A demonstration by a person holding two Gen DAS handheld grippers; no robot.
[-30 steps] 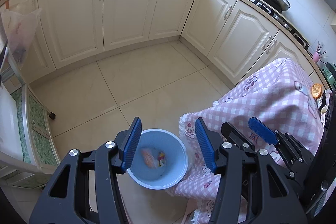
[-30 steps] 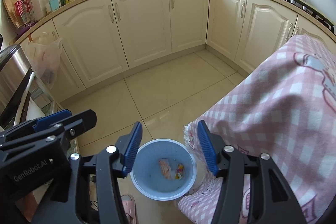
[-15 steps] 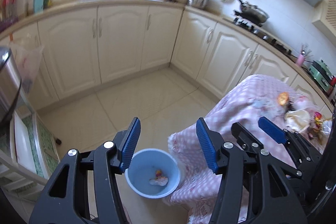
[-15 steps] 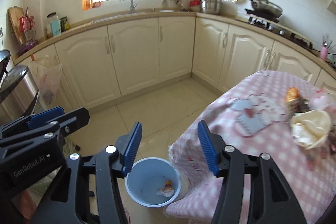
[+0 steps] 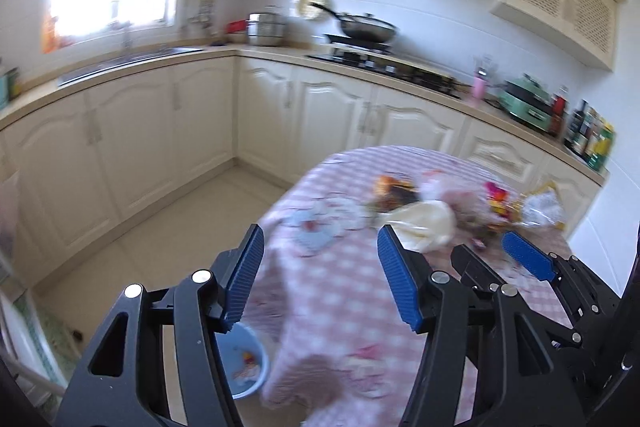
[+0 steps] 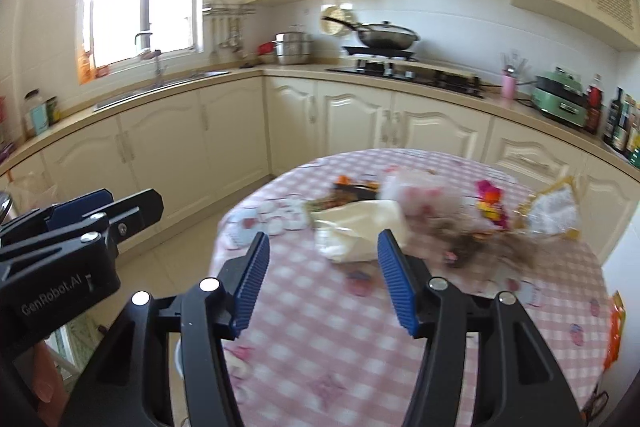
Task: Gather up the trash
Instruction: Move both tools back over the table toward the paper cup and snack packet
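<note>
Both pairs of jaws stood apart with nothing between them: the left gripper (image 5: 320, 275) was easing wider as it rose, and the right gripper (image 6: 320, 275) held a steady, empty gap. A second before, both cameras had looked down into the blue bin (image 5: 244, 363) on the floor, where a few scraps lay; now both had swung up and across to the table top, so that the bin showed only as a sliver at the table's foot in the left view, partly behind the left gripper's finger. That suggested one drop-off was finished and the hands were going back for more.

What remained lay well ahead of the fingertips on the pink checked tablecloth (image 6: 320, 327): a crumpled cream bag (image 6: 356, 231) nearest, a dark and orange wrapper (image 6: 352, 187) behind it, a pale pink plastic wad (image 6: 424, 195), a small red and yellow wrapper (image 6: 490, 201), and a clear bag with yellow edging (image 6: 556, 211) toward the far right. Motion blur smeared the pile, so finer pieces could not be told apart. Judging by this, much of the collecting was still to do, and the cream bag looked the likeliest next pick for either hand.
</note>
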